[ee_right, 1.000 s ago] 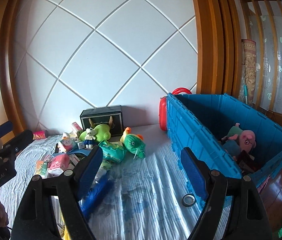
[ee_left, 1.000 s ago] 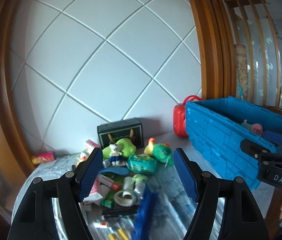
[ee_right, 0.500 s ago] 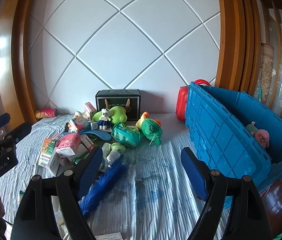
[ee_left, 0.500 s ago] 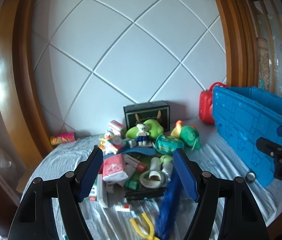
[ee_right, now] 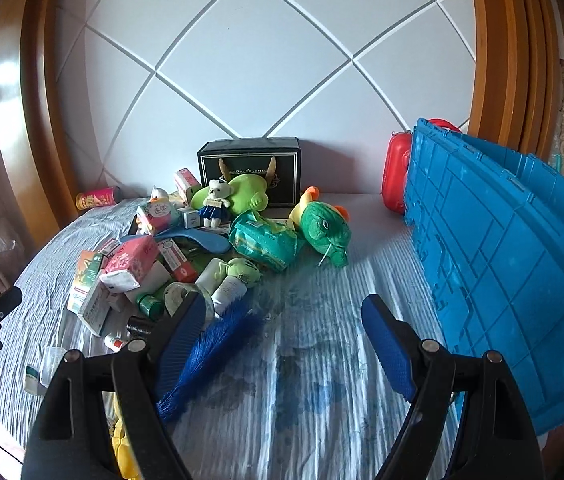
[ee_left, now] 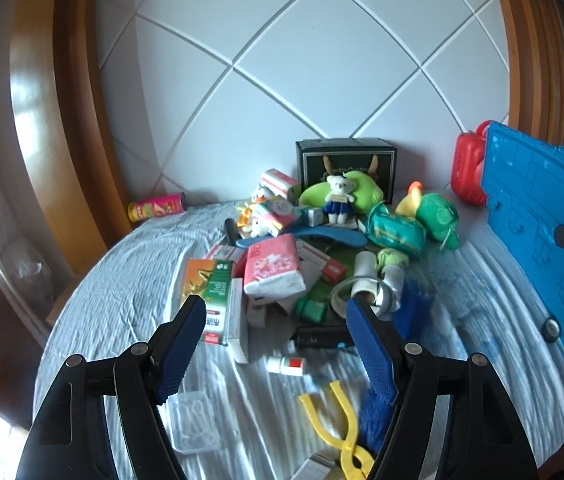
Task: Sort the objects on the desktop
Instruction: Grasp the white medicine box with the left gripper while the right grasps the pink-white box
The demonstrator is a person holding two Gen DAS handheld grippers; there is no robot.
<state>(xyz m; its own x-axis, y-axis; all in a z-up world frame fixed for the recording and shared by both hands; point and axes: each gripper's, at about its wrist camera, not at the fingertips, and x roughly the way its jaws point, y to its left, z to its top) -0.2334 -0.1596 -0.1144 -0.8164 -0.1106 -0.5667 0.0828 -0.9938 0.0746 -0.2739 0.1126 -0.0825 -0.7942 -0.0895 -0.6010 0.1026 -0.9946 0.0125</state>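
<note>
Broadly, a ribbed blue plastic crate (ee_right: 502, 248) stands at the right of the wrinkled striped cloth (ee_right: 322, 380); beside it, a heap of plush toys (ee_right: 324, 230), cardboard boxes (ee_left: 271, 266) and a bristly blue brush (ee_right: 209, 352). Left hand-held gripper (ee_left: 277, 348) and right hand-held gripper (ee_right: 286, 344) both gape, empty.

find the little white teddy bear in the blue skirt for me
The teddy bear sits at the back of the toy pile, leaning on the green plush cushion in front of the black box, left of the green plush toy in the right wrist view.
</note>
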